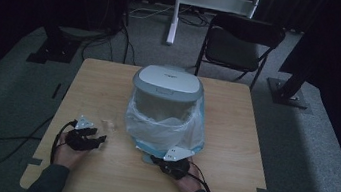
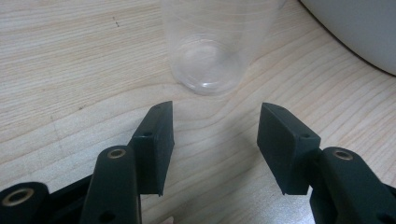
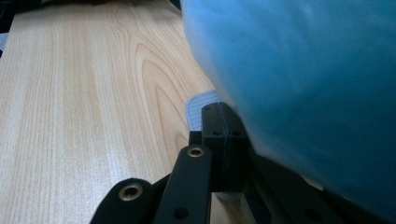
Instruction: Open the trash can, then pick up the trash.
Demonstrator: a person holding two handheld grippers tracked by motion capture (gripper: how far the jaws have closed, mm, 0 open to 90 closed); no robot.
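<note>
Table (image 1: 226, 184), light wood, viewed from above; items listed left to right. Left gripper (image 1: 98, 140): held low over the table near its left front, jaws spread wide with nothing between them, pointing right and slightly away from the person. Cup (image 2: 210, 51): clear plastic, standing on the wood directly ahead of those jaws and apart from them; in the left gripper view it sits centred on the gap, base towards the camera, its axis upright as far as can be judged (the rim is cut off at the top edge). In the high view the cup (image 1: 108, 126) is a faint shape between the left gripper and the bin. Bin (image 1: 167, 83): grey-and-white, pedal type, lid shut, at table centre, lined with a pale bag (image 1: 164, 125) that drapes down over its front. Right gripper (image 3: 223, 149): at the foot of the bin, jaws pressed together; a ridged pedal (image 3: 200, 108) lies just beyond the tips, and whether they pinch the bag's edge or merely rest on the pedal cannot be told. Note: the left gripper is much the nearer to the cup, which lies straight along its line of reach, so a short forward advance would probably bring the jaws to either side of the cup wall.
</note>
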